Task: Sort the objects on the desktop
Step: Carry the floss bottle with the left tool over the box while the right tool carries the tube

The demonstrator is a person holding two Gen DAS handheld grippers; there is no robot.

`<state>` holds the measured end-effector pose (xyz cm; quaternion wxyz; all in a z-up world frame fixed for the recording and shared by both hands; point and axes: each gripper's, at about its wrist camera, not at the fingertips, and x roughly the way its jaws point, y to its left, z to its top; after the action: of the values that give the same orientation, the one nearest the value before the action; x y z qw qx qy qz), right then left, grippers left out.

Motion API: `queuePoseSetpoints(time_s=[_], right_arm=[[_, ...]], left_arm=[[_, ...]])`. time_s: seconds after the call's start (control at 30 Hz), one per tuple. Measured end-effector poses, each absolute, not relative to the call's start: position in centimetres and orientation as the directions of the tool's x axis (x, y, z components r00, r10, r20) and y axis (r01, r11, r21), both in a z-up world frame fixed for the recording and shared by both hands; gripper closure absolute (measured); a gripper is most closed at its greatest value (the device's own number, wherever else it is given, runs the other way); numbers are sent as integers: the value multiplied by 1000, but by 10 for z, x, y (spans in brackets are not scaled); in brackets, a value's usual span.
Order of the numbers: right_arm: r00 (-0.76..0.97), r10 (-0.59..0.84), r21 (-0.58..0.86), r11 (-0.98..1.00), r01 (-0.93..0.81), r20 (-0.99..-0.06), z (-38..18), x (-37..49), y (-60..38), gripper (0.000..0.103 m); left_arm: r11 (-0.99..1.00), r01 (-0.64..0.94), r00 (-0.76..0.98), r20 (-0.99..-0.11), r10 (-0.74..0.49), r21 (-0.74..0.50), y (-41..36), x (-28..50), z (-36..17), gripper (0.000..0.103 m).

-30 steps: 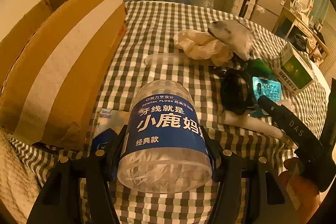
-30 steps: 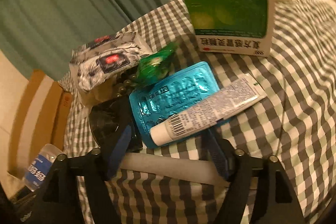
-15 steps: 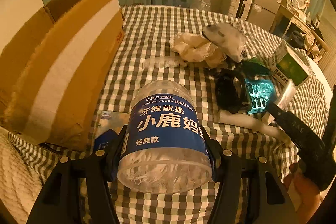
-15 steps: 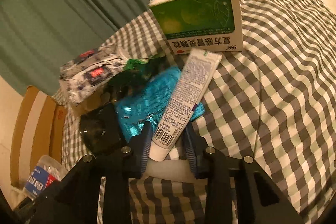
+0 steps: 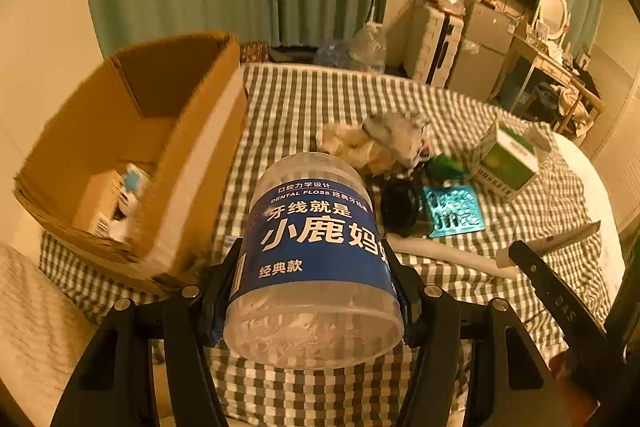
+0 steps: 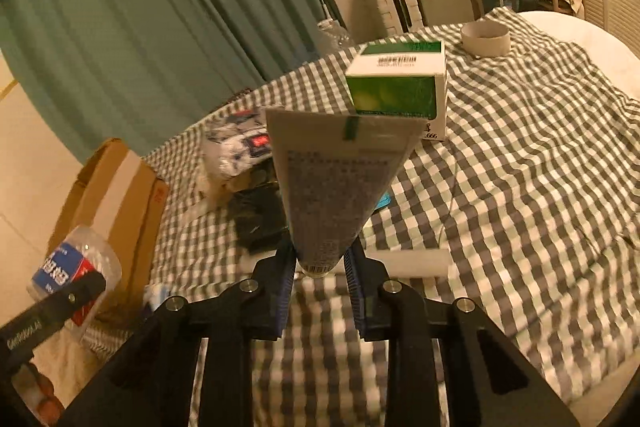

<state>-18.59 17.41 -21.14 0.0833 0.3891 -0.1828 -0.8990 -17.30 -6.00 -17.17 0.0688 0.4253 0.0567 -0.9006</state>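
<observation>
My left gripper (image 5: 314,267) is shut on a clear dental floss jar (image 5: 316,251) with a blue label, held above the checked cloth beside the open cardboard box (image 5: 132,155). The jar also shows in the right wrist view (image 6: 74,267). My right gripper (image 6: 320,263) is shut on the cap end of a white tube (image 6: 336,183), lifted off the cloth with its flat end pointing away. The tube also shows in the left wrist view (image 5: 560,241).
On the checked cloth (image 5: 312,107) lie a green-and-white box (image 5: 506,163), a teal blister pack (image 5: 454,211), a black round item (image 5: 400,207), a white stick (image 5: 440,253), crumpled wrappers (image 5: 360,143) and a patterned pack (image 6: 240,143). A white bowl (image 6: 486,39) sits far right.
My right gripper closed on the tube and lifted it off the blister pack. My left gripper rose with the jar, so the box's inside now shows.
</observation>
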Motion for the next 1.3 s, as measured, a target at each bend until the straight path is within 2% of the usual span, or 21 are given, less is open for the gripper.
queuePoseSetpoints(time_s=[0.47,0.77,0.9,1.03,1.3], right_arm=[[-769,-302,290,-944,158,-564,-102,-136,136,79],[-780,-395,307,-913,270,-486,-53,-141,88,79],[-762,-436,283,-899,336,-479,-37,-150,50,79],[-726,-491,280,-871,403,-482,-33,-156,8,79],[-623,-547,260,-829,494,-559,-66,-180,-93,79]], left_arm=[[-992,104,-715,-699,-29,-66,-79,-161,-79,40],[-992,116,-765,-641,-52,-58,-129,-169,-18,40],[-990,139,-765,-638,-85,-35,-161,-167,-17,40],[-977,202,-759,-641,-114,-65,-199,-157,-32,40],[-957,284,-717,-675,-173,-57,-265,-159,-82,40]])
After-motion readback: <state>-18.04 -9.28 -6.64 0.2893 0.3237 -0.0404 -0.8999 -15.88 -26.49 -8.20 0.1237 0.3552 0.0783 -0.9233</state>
